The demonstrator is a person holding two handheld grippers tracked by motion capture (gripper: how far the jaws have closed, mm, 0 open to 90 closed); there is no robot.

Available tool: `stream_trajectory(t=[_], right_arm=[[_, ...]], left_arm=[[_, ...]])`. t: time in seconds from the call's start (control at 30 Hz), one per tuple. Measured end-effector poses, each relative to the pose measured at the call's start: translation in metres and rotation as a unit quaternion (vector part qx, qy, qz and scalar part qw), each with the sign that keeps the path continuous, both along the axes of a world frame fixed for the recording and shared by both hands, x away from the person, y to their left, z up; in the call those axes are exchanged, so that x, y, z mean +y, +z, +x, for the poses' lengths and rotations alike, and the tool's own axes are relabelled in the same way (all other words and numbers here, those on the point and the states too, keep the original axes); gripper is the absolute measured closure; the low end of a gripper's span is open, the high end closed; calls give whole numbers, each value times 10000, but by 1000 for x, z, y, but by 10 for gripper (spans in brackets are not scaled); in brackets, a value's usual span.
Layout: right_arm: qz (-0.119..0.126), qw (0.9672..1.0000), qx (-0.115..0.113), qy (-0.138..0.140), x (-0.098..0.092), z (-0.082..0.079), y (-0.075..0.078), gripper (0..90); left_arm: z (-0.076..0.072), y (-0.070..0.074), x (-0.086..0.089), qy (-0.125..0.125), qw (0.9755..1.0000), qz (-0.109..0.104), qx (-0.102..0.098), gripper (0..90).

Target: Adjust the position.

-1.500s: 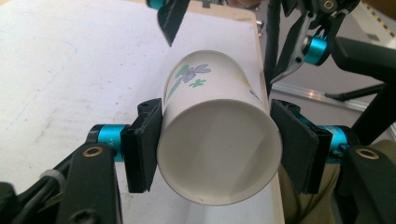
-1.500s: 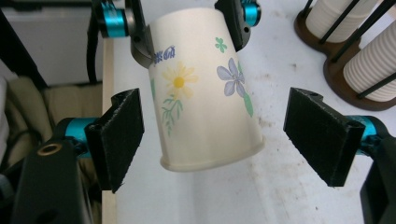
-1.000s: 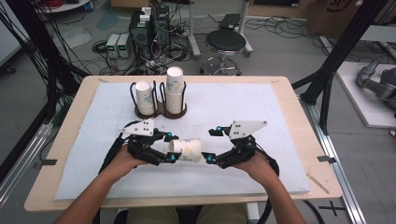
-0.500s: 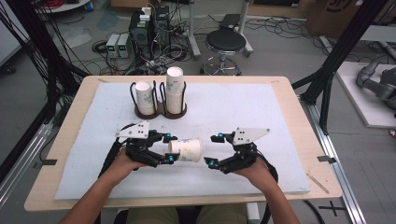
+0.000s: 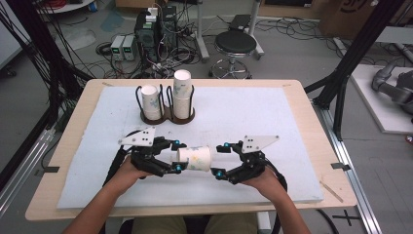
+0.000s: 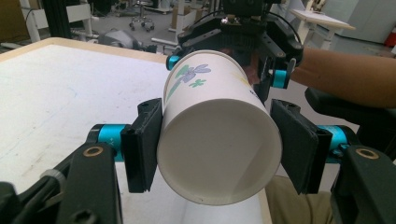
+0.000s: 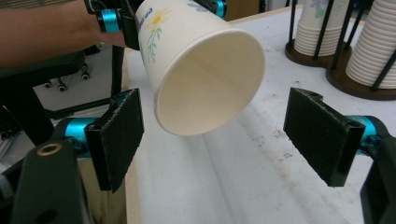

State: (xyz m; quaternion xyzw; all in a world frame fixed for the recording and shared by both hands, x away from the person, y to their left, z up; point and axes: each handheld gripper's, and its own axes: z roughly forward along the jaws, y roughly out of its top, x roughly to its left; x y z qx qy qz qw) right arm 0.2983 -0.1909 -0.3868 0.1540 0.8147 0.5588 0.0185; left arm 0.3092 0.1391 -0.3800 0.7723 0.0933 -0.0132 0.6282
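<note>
Both sets of jaws tell a plain story from the high view: my left gripper (image 5: 171,157) pinches a paper cup (image 5: 194,159) near its base, so the cup lies on its side above the white mat (image 5: 253,117), its open mouth turned toward my right gripper (image 5: 220,160). That right gripper sits just beside the cup's mouth with its jaws spread and not touching the cup. Farther up the mat stands a dark wire cup holder (image 5: 167,116) with two stacks of cups, the right stack taller than the left. My forearms come in from the near edge of the wooden table (image 5: 311,122).

Left gripper view: my two black pads press on either side of the paper cup (image 6: 219,140), whose closed white bottom faces the camera. A blue-green flower print shows on its upper wall. Beyond the cup I see the right gripper (image 6: 243,42) facing me, close to the cup's far end, with my other forearm trailing off to the right. The white mat (image 6: 60,93) lies underneath on the left.

Right gripper view: my pads stand wide apart, one at either side of the frame, with nothing between them touching. The paper cup (image 7: 201,70) hangs tilted ahead, its open mouth toward me, a yellow flower on its side. The left gripper (image 7: 161,7) clamps its far end at the top of the frame. The cup holder (image 7: 345,51) stands at upper right on the white mat (image 7: 261,177).
</note>
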Motion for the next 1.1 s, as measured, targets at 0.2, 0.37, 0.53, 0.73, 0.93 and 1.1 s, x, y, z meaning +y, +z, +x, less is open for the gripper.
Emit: stream_trajectory(t=[0.2, 0.37, 0.53, 0.73, 0.93, 1.1], right_arm=[[-6, 9999, 87, 146, 5, 0, -1, 207], [-21, 9996, 111, 256, 9, 1, -2, 207], [8, 9990, 163, 418, 14, 2, -2, 199], [34, 9982, 152, 580, 21, 2, -4, 203], [179, 9974, 128, 688, 21, 3, -5, 255], [213, 9971, 86, 722, 20, 3, -3, 280]], left_arm=[[-2, 1, -2, -97, 9999, -61, 0, 371], [-3, 1, -4, -227, 9997, -115, -14, 371], [-4, 2, -6, -302, 9994, -141, -18, 371], [-4, 2, -7, -386, 9991, -178, -10, 371], [-4, 2, -5, -416, 9989, -214, -4, 372], [-4, 1, -4, -425, 9989, -219, 5, 371]])
